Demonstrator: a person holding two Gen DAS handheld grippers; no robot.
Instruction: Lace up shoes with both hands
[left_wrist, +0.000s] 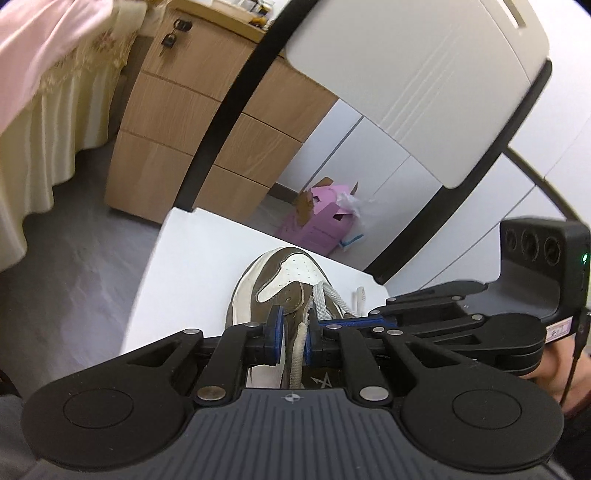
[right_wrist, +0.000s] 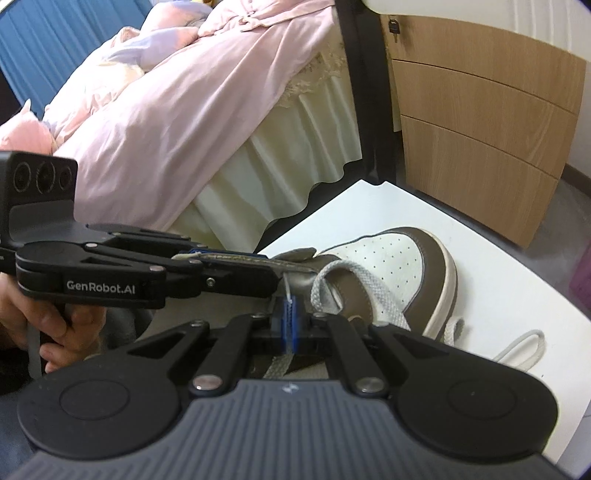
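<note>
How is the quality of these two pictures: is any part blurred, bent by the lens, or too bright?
Left wrist view: the bed cover at upper left is smeared and the straight drawer unit bows, while the shoe and left gripper stay fairly sharp. Right wrist view: edges curve too, the white table is bright but not blown out, and the right gripper is crisp.

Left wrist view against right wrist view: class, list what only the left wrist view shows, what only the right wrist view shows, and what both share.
Only the left wrist view: a pink cardboard box on the floor, white cupboard doors, and the left gripper with jaws around the shoe's brown eyelet flap.

Only the right wrist view: a bed with a pink cover, a blue curtain, and the right gripper shut on a lace.

Both: the brown and white shoe, the white table and the wooden drawers.
</note>
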